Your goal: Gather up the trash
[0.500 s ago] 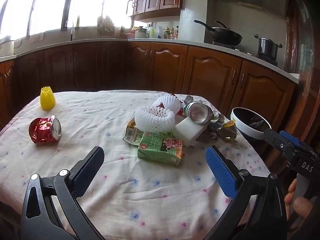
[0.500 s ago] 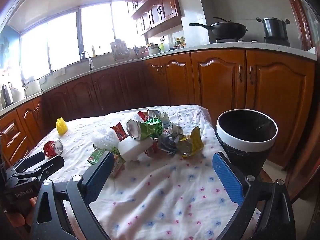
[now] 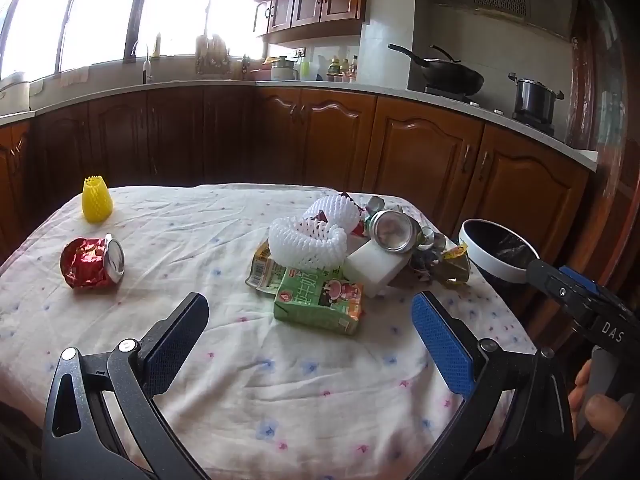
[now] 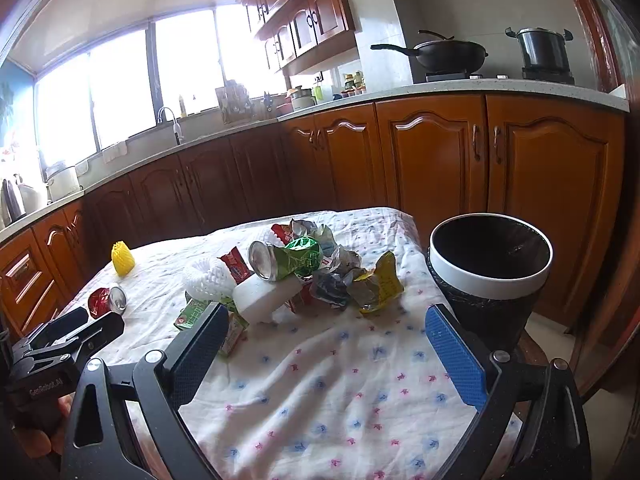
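Two cans [image 3: 391, 231], perhaps five wrappers [image 4: 376, 284]

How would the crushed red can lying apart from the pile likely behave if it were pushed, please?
The crushed red can lies on its side, so it may roll, though unevenly given its dents. It looks empty, so probably light, and may skid on the tablecloth.

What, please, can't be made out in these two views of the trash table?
- Bin inside: right view, dark liner hides any contents; left view, the right gripper covers part.
- Carton: right view, mostly behind a jaw.
- Wrappers: left view, print too small.
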The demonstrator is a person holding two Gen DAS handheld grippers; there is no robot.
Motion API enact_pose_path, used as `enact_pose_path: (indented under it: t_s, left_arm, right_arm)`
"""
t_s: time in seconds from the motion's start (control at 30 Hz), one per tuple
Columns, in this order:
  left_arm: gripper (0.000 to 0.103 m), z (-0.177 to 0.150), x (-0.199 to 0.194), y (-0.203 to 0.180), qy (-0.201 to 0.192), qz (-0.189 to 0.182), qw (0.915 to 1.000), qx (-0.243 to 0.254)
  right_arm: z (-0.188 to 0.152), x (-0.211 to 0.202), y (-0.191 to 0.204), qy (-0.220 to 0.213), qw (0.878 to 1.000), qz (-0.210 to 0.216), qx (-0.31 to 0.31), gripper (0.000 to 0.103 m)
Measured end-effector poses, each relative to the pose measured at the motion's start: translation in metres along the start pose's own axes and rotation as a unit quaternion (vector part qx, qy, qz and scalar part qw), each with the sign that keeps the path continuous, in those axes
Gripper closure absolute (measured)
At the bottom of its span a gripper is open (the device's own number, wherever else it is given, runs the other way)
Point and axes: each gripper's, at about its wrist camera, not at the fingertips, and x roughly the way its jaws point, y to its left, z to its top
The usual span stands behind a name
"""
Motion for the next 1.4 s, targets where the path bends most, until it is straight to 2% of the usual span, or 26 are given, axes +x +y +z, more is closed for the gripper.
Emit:
enact_pose_path:
  t_s: [0.33,0.8,1.4]
  left_arm:
    - [0.000,0.0011,-0.0005,0.0009,-0.003,0.003,1.0000,0.001]
    - [0.000,0.0030,-0.0087,-0.0057,-0.029,0.016,0.9993,0.016]
    - [0.000,0.0029,-0.0078,-0.0060,-0.028,0.015,0.9993,0.019]
  right_arm:
    - [0.0003,-0.0058,0.0016,-0.009,1.000,0.003,-0.001,0.003]
    - [0.0025,-0.0091,0.0016,-0.018,1.000,0.005,0.003,0.003]
    - [0.0012,-0.0087,-0.0003,-0.015,1.000,0.007,0.006,0.003]
